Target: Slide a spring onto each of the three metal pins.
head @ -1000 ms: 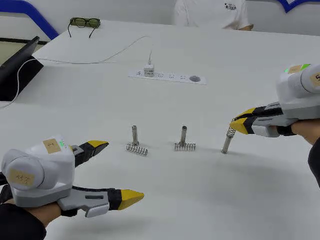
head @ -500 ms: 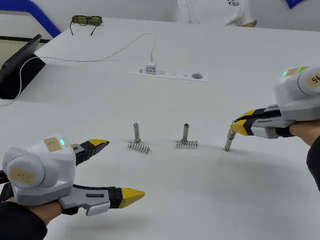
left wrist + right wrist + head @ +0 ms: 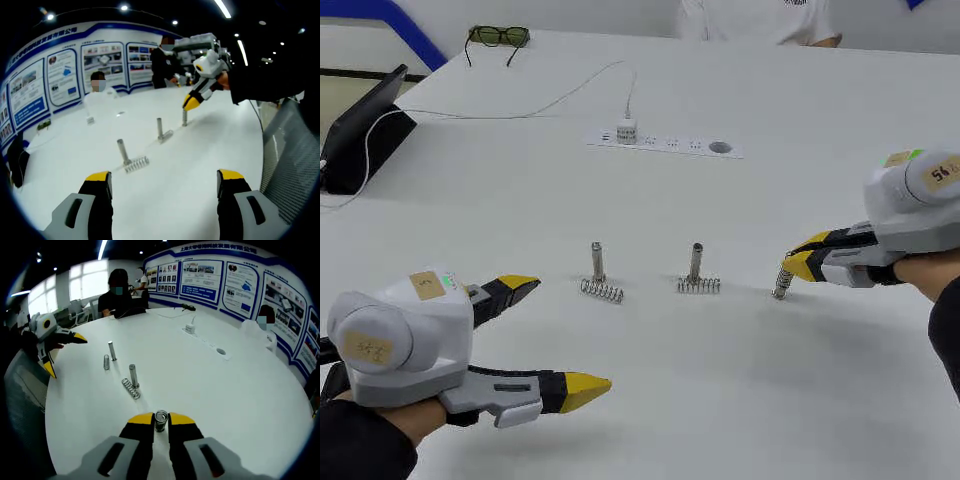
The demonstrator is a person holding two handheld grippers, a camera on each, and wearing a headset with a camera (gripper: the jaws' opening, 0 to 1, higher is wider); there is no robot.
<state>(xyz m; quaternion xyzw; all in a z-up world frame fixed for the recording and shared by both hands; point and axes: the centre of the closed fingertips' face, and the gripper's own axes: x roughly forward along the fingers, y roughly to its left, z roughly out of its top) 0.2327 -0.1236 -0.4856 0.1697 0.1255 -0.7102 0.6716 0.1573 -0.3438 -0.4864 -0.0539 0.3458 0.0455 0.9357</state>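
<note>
**A:** What sits at the lower left of the head view?

**B:** The left gripper (image 3: 570, 333). Its jaws are spread wide with nothing between them. It is well apart from the pins, which stand up and to the right of it on the white table (image 3: 650, 410).

**A:** And from its own camera?

**B:** In the left gripper view the two yellow tips rise from the bottom edge, far apart. The pins line up beyond them toward the upper middle.

**A:** Go along the row.

**B:** Near the centre of the head view the left pin (image 3: 597, 257) stands upright, and the first spring (image 3: 602, 291) lies flat at its foot. Just right of it the middle pin (image 3: 696, 261) is upright too, with the second spring (image 3: 699, 286) lying at its base.

**A:** And the last one?

**B:** The right pin (image 3: 780, 291) looks slightly tilted. The third spring (image 3: 783, 275) is around its upper part.

**A:** Where is the gripper there?

**B:** The right gripper (image 3: 794, 264) comes in from the right edge, its jaws pinched nearly together on that third spring. In the right gripper view the coil sits between the yellow tips at the bottom centre.
</note>
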